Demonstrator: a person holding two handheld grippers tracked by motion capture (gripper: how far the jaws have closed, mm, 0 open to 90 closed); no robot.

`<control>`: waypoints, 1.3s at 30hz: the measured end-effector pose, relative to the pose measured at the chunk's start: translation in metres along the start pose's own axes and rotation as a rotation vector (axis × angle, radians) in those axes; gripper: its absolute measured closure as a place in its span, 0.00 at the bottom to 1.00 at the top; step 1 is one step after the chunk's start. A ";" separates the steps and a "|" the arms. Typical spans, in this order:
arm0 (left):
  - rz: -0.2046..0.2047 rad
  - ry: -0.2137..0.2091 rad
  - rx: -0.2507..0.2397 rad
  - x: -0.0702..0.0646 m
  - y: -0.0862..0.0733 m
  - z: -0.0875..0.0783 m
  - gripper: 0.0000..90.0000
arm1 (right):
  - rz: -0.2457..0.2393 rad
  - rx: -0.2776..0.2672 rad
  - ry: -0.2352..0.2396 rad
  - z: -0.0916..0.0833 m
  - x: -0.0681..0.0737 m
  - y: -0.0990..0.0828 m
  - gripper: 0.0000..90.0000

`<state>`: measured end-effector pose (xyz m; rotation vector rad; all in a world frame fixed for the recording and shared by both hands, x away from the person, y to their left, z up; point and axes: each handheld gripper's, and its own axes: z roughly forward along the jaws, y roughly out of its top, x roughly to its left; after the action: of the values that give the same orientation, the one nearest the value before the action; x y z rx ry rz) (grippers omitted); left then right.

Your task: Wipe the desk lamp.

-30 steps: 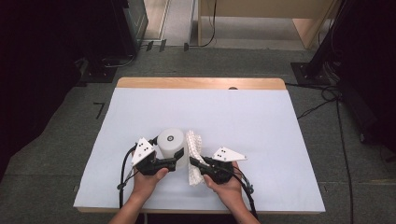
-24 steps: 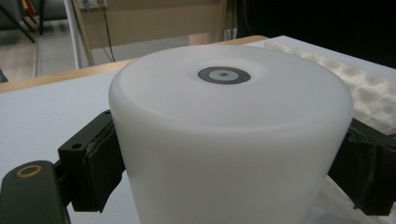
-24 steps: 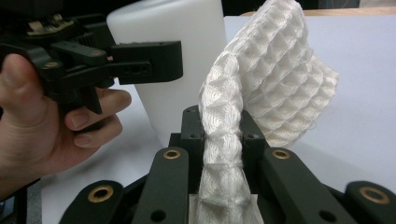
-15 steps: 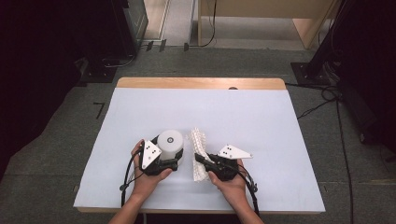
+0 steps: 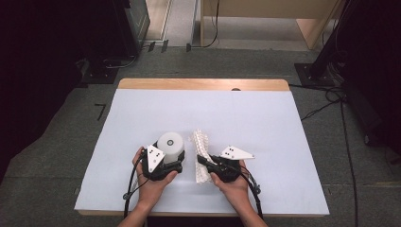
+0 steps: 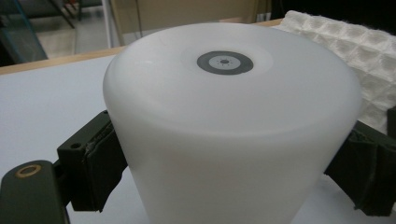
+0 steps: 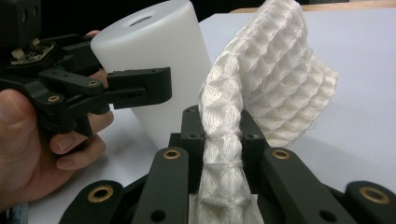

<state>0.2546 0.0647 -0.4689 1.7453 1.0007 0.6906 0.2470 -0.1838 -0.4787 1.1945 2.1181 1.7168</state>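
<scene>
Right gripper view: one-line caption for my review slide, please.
Right gripper clamps a white waffle-weave cloth while the left gripper grips a white cylinder beside it.

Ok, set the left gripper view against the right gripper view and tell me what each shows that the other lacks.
Left gripper view: the white cylinder's flat top carries a small grey ring, and a dark pad presses each side of its wall.

Right gripper view: the right gripper is shut on a white waffle-weave cloth that stands up from its jaws, and the person's hand holds the left gripper against the cylinder.

Both: the cylinder, the cloth beside it, and the pale table cover with its wooden far edge.
</scene>
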 end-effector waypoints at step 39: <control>-0.112 -0.288 -0.065 0.018 0.014 -0.010 0.10 | -0.056 0.018 0.083 0.010 0.024 -0.002 0.87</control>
<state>0.2598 0.0822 -0.4521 1.6617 0.8588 0.3831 0.2355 -0.1608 -0.4755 1.0754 2.1964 1.7553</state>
